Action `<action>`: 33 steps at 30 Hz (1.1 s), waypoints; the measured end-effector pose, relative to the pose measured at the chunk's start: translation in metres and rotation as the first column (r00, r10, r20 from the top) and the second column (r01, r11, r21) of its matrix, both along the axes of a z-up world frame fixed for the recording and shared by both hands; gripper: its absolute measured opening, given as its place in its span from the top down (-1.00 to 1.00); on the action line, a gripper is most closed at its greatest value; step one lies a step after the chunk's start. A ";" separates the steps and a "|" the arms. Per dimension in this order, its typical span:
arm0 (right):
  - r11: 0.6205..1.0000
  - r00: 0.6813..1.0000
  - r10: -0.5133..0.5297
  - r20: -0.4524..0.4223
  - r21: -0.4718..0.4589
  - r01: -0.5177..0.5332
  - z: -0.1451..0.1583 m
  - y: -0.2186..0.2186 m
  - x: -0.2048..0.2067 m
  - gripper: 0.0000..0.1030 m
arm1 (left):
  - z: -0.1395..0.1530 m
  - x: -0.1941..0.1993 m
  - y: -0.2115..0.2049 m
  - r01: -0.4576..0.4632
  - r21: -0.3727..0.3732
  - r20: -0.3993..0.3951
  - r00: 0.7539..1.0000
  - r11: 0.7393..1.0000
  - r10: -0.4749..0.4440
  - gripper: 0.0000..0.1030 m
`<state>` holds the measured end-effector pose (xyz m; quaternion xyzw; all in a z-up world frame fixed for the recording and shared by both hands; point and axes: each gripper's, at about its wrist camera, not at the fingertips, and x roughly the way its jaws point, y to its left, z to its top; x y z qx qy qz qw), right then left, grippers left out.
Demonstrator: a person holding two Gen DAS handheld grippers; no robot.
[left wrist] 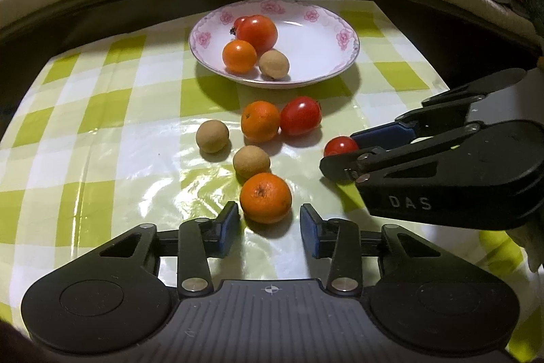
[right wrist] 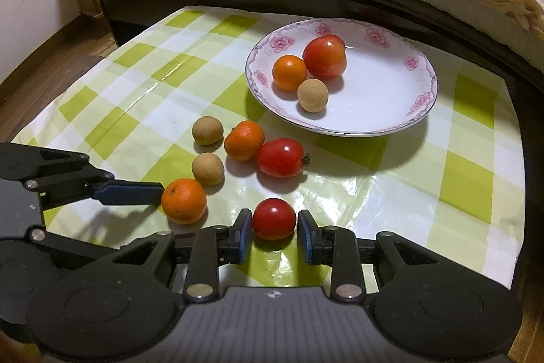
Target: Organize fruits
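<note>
Fruit sorting looks maybe a third done here: the floral plate already has a big tomato, a small orange and a longan sitting together at about 10 o'clock in the dish, plus what might be another small red one tucked behind in the left wrist view, hard to tell. Six pieces are left on the checkered tablecloth, all clustered at roughly 7 o'clock from the plate. The right gripper has its fingers clamped on a small cherry tomato, which still looks to be resting on the cloth, so the lift hasn't happened yet. The left gripper has its fingers apart around the nearest orange, pads not clearly pressing on it. Untouched so far: two longans, another orange and a bigger tomato, the last two touching each other.
</note>
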<state>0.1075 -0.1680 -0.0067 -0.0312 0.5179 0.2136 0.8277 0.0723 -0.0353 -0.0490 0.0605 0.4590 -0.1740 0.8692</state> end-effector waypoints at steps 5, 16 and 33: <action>1.000 1.000 -0.019 0.008 0.004 0.019 0.003 -0.005 0.000 0.40 | -0.001 0.002 -0.001 -0.001 -0.005 -0.005 1.000 1.000 0.001 0.22; 0.999 0.999 -0.036 0.019 0.018 0.035 0.010 -0.012 0.001 0.40 | 0.011 0.003 -0.004 0.007 -0.038 0.014 1.000 0.999 -0.007 0.23; 0.992 0.989 -0.119 0.083 0.044 0.116 0.028 -0.028 0.034 0.40 | 0.032 0.049 -0.015 -0.040 -0.059 0.100 0.994 0.997 0.046 0.23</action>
